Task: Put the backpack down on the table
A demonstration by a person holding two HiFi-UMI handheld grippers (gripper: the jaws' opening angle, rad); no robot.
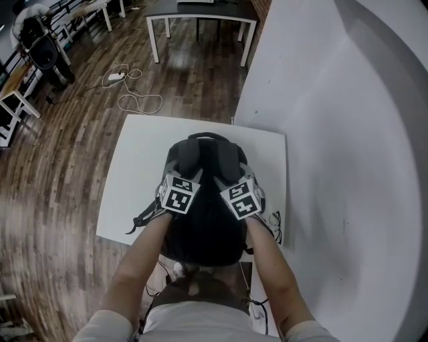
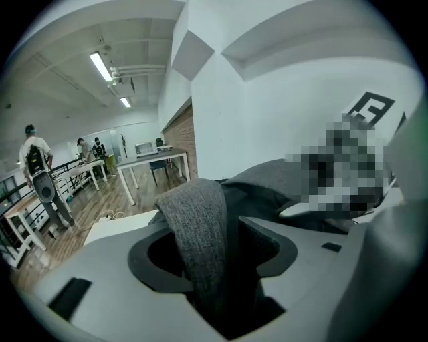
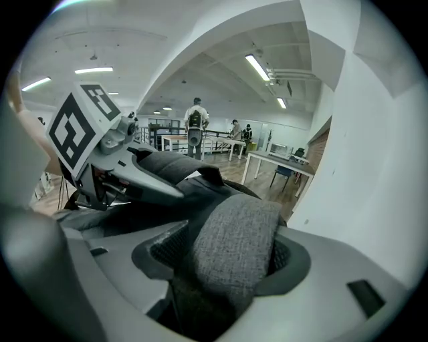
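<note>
A black backpack (image 1: 204, 220) lies on the white table (image 1: 134, 174), its top handle toward the far edge and its lower end over the near edge. My left gripper (image 1: 183, 170) stands around the left grey shoulder strap (image 2: 197, 227); its jaws are apart, with dark gaps beside the strap. Over on the other side, my right gripper (image 1: 232, 172) has the right grey strap (image 3: 234, 247) lying loosely between wide jaws. In each gripper view the other gripper's marker cube shows beside the bag.
A white wall (image 1: 334, 133) runs close along the table's right side. Thin black cables (image 1: 275, 224) hang at the table's right edge. On the wooden floor lie a white cable (image 1: 134, 93) and a power strip. Further tables (image 1: 200, 20) and a person (image 1: 37, 40) are at the back.
</note>
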